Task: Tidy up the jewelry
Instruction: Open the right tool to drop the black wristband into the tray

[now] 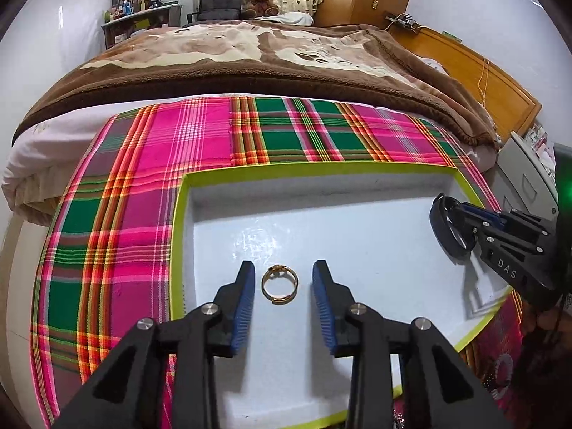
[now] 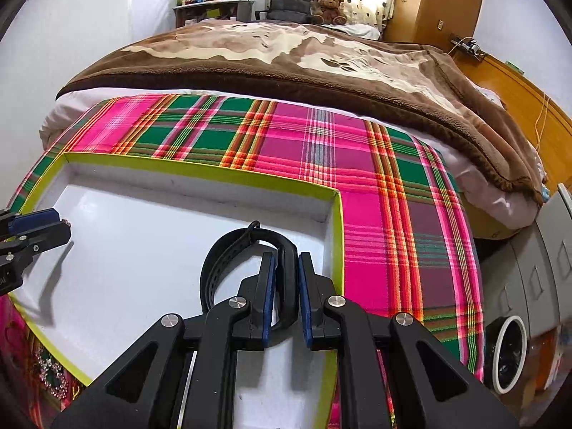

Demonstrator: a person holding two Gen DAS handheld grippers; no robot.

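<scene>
1. Left wrist view: the left gripper (image 1: 283, 282) has its blue-padded fingers (image 1: 244, 304) spread wide, one on each side of a gold ring (image 1: 279, 286) and touching neither side of it. The ring lies flat on the white floor of a shallow tray (image 1: 228, 175) with a yellow-green rim.
2. In the same view the right gripper (image 1: 451, 228) comes in from the right over the tray, its fingers closed on a black watch (image 1: 443, 228).
3. The tray sits on a pink, green and orange plaid cloth (image 1: 143, 193) spread over a bed; a brown blanket (image 1: 214, 68) covers the far part. A teddy bear (image 1: 261, 0) in a red hat sits beyond it.
4. Right wrist view: the right gripper (image 2: 286, 286) has its fingers (image 2: 269, 293) narrow, pinching the watch (image 2: 228, 261) by its band, above the tray's (image 2: 338, 236) right corner.
5. The left gripper's fingers (image 2: 35, 225) show at the left edge. The plaid cloth (image 2: 375, 214), blanket (image 2: 286, 68) and teddy bear (image 2: 328, 6) lie beyond.
</scene>
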